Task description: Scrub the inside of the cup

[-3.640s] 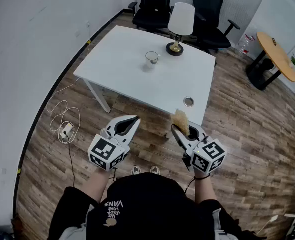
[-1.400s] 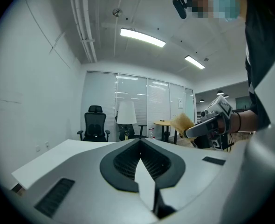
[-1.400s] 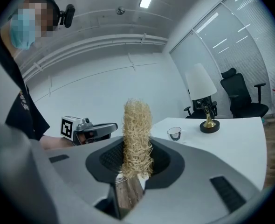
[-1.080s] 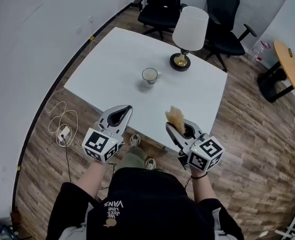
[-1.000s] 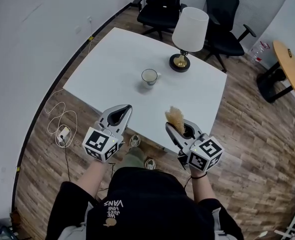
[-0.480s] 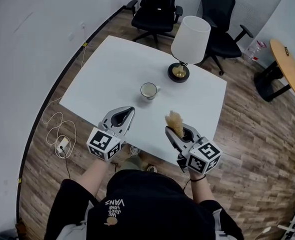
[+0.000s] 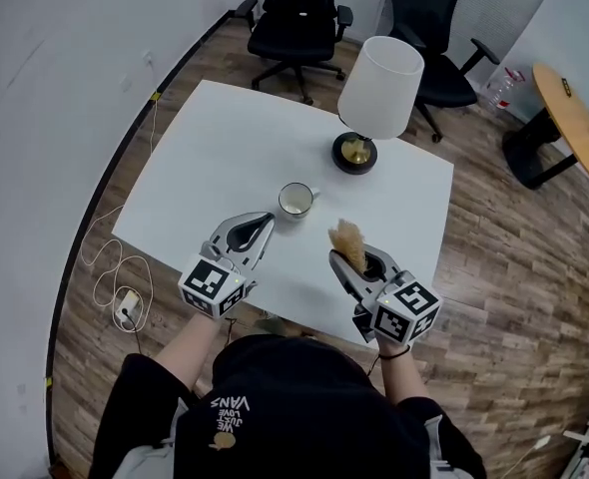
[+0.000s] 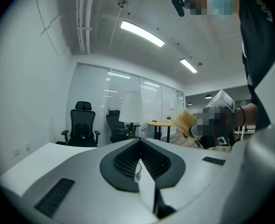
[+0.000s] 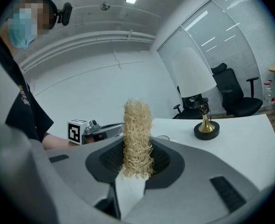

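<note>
A white cup [image 7: 294, 200] with a small handle stands upright near the middle of the white table [image 7: 225, 158]. My left gripper [image 7: 260, 222] hovers just short of the cup, a little to its left, jaws shut and empty. My right gripper [image 7: 338, 263] is over the table's near edge, right of the cup, shut on a tan fibrous scrubber [image 7: 349, 243] that sticks up from its jaws. In the right gripper view the scrubber [image 9: 137, 139] stands upright, the left gripper's marker cube [image 9: 78, 131] beyond it. The left gripper view shows the closed jaws and the scrubber [image 8: 185, 121] off to the right.
A table lamp [image 7: 376, 93] with a white shade and brass base [image 7: 354, 152] stands behind the cup to the right. A small round dark tin [image 7: 376, 264] sits by my right gripper. Two black office chairs [image 7: 293, 13] stand beyond the table, a round wooden table [image 7: 566, 118] at far right.
The person has stepped up to the table. Both grippers have moved forward over its near edge, the left one close to the cup. The right stays shut on the scrubber.
</note>
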Action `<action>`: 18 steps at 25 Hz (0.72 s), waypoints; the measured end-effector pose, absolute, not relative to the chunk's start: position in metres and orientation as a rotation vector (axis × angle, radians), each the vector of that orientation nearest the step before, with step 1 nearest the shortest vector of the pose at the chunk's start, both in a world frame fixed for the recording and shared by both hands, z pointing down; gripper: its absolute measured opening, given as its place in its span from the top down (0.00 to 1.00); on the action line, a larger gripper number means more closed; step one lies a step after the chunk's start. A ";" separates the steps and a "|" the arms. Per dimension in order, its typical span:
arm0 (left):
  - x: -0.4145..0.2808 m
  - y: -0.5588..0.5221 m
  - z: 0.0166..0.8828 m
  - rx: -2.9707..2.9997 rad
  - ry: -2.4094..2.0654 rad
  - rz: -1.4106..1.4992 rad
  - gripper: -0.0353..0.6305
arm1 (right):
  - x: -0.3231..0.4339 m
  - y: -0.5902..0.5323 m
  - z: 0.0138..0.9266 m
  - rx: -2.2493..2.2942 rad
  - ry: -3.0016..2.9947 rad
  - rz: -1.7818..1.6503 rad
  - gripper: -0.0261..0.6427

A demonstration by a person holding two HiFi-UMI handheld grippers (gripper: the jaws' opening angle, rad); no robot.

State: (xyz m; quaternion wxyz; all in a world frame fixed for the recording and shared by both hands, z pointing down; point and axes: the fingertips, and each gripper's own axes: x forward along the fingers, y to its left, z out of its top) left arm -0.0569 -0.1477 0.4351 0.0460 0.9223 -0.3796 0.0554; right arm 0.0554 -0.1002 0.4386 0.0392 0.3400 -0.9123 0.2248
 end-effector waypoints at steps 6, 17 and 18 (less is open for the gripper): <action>-0.058 -0.174 0.448 2.838 -1.102 0.179 0.93 | 0.048 -0.123 0.445 1.052 -2.777 0.714 0.82; -0.048 -0.204 0.465 2.946 -1.011 0.193 0.93 | 0.039 -0.143 0.455 1.067 -2.747 0.739 0.82; -0.046 -0.204 0.468 2.955 -0.994 0.197 0.93 | 0.039 -0.144 0.457 1.068 -2.745 0.741 0.82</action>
